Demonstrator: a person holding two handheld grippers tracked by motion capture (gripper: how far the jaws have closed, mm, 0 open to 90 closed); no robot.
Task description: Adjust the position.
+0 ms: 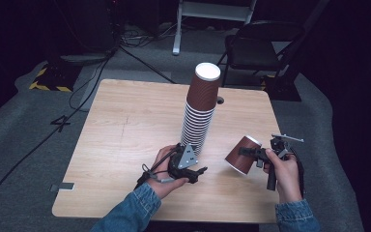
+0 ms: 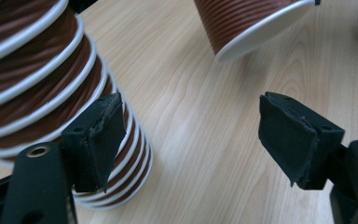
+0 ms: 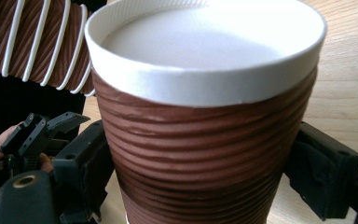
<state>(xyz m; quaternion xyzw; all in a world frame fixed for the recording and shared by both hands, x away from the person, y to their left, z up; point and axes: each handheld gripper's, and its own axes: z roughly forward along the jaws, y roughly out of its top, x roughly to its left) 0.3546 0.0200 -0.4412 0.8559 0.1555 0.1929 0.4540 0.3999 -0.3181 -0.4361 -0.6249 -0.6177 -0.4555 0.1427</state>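
A tall stack of brown ribbed paper cups (image 1: 200,106) stands upside down near the middle of the wooden table (image 1: 125,140). My left gripper (image 1: 199,171) rests low at the foot of the stack, jaws open with only bare tabletop between them. In the left gripper view, my left gripper (image 2: 191,126) has its left pad (image 2: 98,135) close against the lowest cups of the stack (image 2: 37,84). My right gripper (image 1: 247,152) is shut on a single brown cup (image 1: 241,155), held tilted above the table to the right of the stack. That cup (image 3: 205,140) sits between both pads.
A black chair (image 1: 261,43) and a metal stand stand beyond the table's far edge. Cables run over the grey floor at the left, near a black-and-yellow striped base (image 1: 48,79). The left half of the table is bare wood.
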